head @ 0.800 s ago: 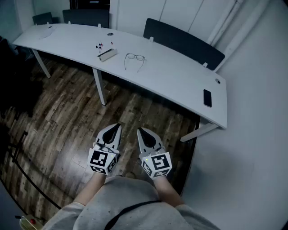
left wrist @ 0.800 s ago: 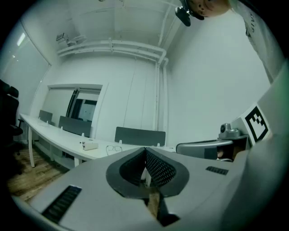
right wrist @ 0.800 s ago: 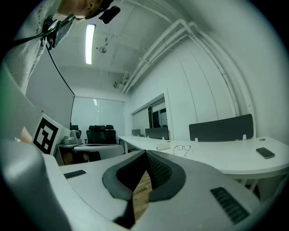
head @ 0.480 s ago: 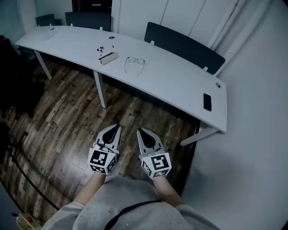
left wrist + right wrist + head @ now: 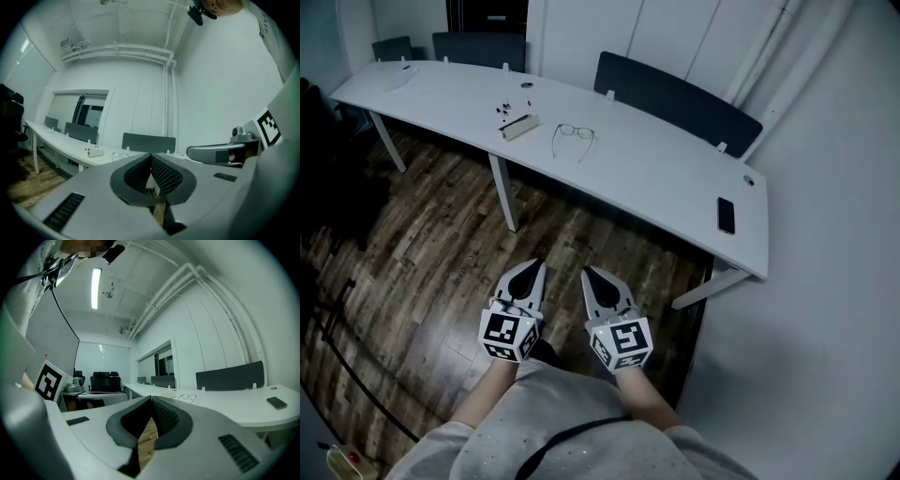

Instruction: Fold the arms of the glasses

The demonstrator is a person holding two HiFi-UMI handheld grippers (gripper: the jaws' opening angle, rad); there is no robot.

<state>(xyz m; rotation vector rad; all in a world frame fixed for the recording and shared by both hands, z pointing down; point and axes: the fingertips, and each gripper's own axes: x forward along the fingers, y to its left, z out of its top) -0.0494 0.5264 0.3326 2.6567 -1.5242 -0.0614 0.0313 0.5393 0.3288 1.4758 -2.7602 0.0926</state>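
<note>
The glasses (image 5: 573,136) lie on the long white desk (image 5: 656,178) with their arms spread open, lenses toward the far side. They also show small in the left gripper view (image 5: 120,155) and the right gripper view (image 5: 187,398). Both grippers are held close to my body over the wood floor, well short of the desk. My left gripper (image 5: 535,264) is shut with nothing in it. My right gripper (image 5: 588,271) beside it is shut and empty too, both pointing level toward the desk.
A small pale box (image 5: 517,127) lies left of the glasses, with tiny bits behind it. A black phone (image 5: 725,215) rests near the desk's right end. Dark divider panels (image 5: 675,98) line the far edge. Desk legs (image 5: 502,192) stand on the wood floor.
The desk and glasses have shifted slightly in the head view as my head moved. Both grippers keep side by side and shut, slightly lower in the picture.
</note>
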